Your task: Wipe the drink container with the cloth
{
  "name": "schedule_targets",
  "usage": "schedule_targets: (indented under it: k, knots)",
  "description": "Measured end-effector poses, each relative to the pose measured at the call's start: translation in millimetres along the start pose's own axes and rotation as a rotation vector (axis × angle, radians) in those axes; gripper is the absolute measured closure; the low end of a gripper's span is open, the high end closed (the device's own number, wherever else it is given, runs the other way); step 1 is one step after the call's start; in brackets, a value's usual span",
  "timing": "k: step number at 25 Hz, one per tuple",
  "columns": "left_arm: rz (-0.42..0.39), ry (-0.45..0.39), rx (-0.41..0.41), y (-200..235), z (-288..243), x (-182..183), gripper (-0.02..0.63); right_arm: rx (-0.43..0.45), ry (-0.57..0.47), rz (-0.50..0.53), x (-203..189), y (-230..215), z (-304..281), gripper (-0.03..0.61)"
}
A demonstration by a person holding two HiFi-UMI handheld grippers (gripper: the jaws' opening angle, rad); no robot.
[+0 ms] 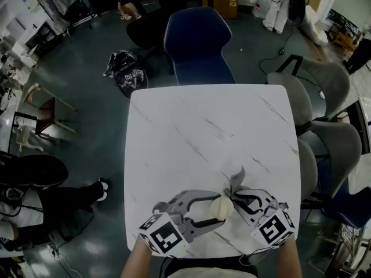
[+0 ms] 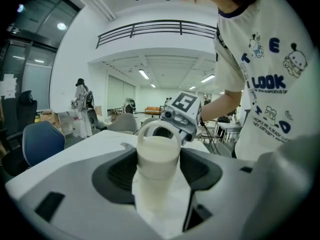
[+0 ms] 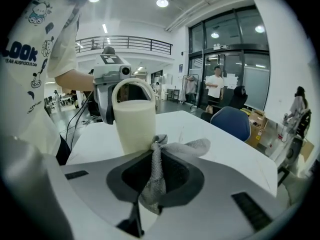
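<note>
at the white table's [image 1: 174, 132] near edge, left gripper [image 1: 217, 208] squeezed the light-looking, slippery cream cup [image 2: 157, 156] by its sides; right gripper [image 3: 155, 154] pinched floppy grey cloth [image 3: 195, 146].

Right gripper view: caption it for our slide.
Jaws shut on a grey cloth, its bunched end by the cream drink container.

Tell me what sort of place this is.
Probably an open-plan office or lab hall: a white marble-patterned square table with a dark blue padded chair and grey shell chairs beside it, a black-railed mezzanine balcony overhead, and tall glass-walled doors.
</note>
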State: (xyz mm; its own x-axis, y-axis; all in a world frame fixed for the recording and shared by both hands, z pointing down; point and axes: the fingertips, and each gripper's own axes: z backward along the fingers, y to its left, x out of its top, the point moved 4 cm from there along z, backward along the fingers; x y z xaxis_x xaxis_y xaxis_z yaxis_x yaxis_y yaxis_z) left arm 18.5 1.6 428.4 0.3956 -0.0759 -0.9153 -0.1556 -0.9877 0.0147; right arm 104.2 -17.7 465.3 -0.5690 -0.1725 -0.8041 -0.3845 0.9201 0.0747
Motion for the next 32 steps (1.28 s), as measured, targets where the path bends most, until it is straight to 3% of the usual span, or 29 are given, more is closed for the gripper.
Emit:
schedule_targets:
  k: [6, 14, 18, 27, 32]
  knots:
    - [-0.002, -0.003, -0.053, 4, -3, 2, 0.339, 0.014, 0.044, -0.042, -24, 1, -15, 0.528]
    - [0.017, -0.001, 0.026, 3, -6, -1, 0.337, 0.018, 0.103, -0.122, -52, 3, -38, 0.528]
    - [0.093, -0.027, 0.141, 1, -4, 7, 0.330, 0.014, 0.102, -0.141, -56, 4, -39, 0.528]
    - [0.282, -0.069, 0.516, -6, -3, 7, 0.330, -0.035, 0.093, -0.155, -48, 8, -32, 0.528]
    - [0.310, -0.056, 0.680, -5, -13, 6, 0.330, -0.054, 0.087, -0.160, -46, 9, -29, 0.528]
